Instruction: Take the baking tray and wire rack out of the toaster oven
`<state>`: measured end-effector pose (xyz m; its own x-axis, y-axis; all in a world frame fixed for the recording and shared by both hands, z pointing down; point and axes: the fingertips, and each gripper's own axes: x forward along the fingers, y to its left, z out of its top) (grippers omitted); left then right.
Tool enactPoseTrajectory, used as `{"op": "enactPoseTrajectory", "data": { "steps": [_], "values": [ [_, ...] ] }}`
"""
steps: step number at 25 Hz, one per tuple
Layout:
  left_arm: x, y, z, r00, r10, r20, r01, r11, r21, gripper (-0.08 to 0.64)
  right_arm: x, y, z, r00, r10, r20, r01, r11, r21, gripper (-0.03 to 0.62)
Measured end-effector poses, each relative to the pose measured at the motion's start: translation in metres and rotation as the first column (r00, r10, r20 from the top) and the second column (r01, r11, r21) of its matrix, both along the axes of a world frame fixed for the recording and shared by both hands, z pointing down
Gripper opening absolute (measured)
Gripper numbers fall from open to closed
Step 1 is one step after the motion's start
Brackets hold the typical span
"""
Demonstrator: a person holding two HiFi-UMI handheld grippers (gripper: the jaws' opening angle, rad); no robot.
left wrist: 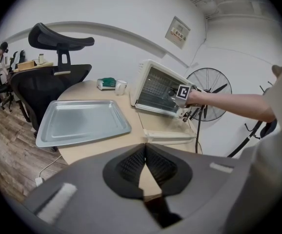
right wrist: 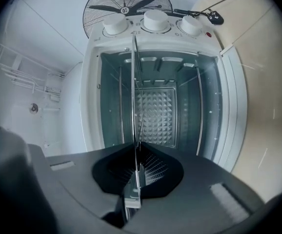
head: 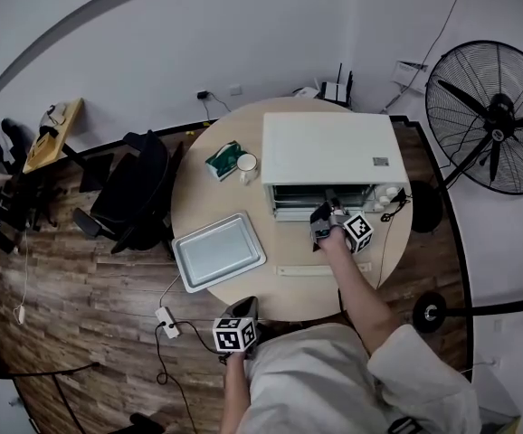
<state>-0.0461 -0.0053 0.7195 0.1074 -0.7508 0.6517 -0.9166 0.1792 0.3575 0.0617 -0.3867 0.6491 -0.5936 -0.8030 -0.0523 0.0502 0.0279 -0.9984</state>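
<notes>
Right gripper view showed the right claw clamped shut on the front edge of the wire rack, which ran back into the open toaster oven at the table's far right edge. The left claw was pressed closed on nothing, above the table's near edge. The baking tray lay flat by the left edge, well apart from the oven.

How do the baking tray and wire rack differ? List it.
The baking tray lies flat on the table; the wire rack sits inside the toaster oven. Tray is untouched; the right gripper clamps the rack's edge. Tray is solid sheet; rack is thin rods. Both are silvery metal.
</notes>
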Motion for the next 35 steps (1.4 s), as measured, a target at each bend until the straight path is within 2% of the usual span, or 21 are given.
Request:
{"op": "enactPoseTrajectory", "data": {
  "steps": [23, 30, 35],
  "values": [
    [0.035, -0.015, 0.017, 0.995, 0.099, -0.028, -0.099, 0.995, -0.013, 0.057, 0.027, 0.068, 0.001, 0.997, -0.064, 0.042, 0.064, 0.998, 0.015, 0.006],
    [0.037, -0.022, 0.017, 0.993, 0.114, -0.034, -0.114, 0.993, -0.010, 0.057, 0.035, 0.085, 0.000, 0.997, -0.073, 0.001, 0.073, 0.997, 0.028, 0.008],
    [0.040, -0.027, 0.017, 0.991, 0.133, -0.031, -0.133, 0.991, -0.014, 0.057, 0.036, 0.091, -0.002, 0.997, -0.078, 0.016, 0.078, 0.996, 0.032, 0.007]
  ]
}}
